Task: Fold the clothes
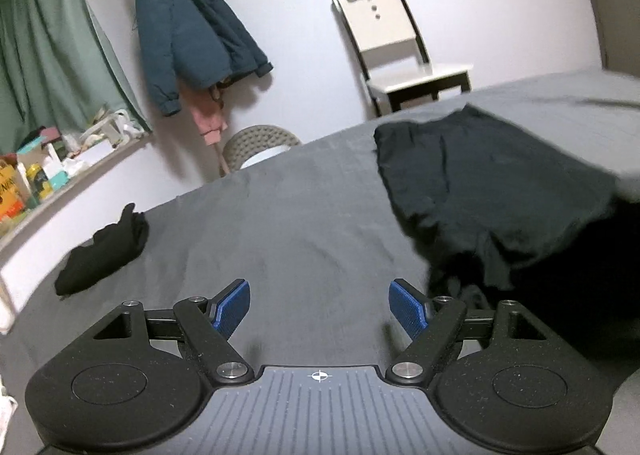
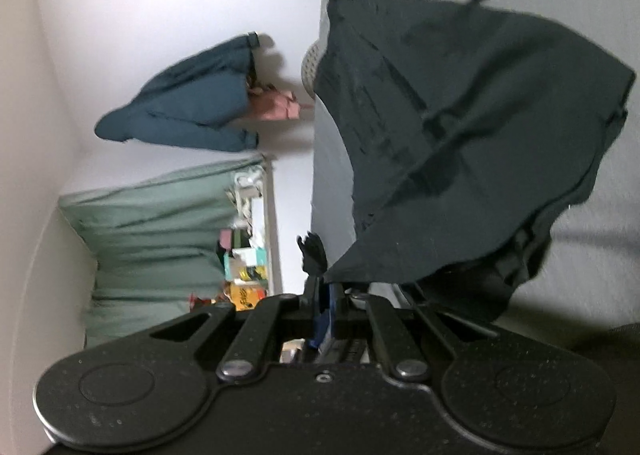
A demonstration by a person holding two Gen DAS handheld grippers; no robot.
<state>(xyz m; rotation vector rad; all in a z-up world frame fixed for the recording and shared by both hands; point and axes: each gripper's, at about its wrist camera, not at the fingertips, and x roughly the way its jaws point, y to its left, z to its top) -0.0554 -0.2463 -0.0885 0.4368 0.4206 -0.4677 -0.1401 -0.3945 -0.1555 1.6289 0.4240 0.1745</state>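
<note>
A black garment hangs lifted over the grey bed sheet on the right of the left wrist view. My left gripper stands open just left of the garment's lower edge, nothing between its blue pads. In the right wrist view, rolled sideways, the same black garment spreads out in front, and my right gripper is shut on a corner of its hem. A small black bundle of cloth lies at the bed's left edge.
A dark teal jacket hangs on the white wall over something pink. A white chair stands beyond the bed. A woven stool sits by the bed's far edge. A cluttered sill and green curtain are at left.
</note>
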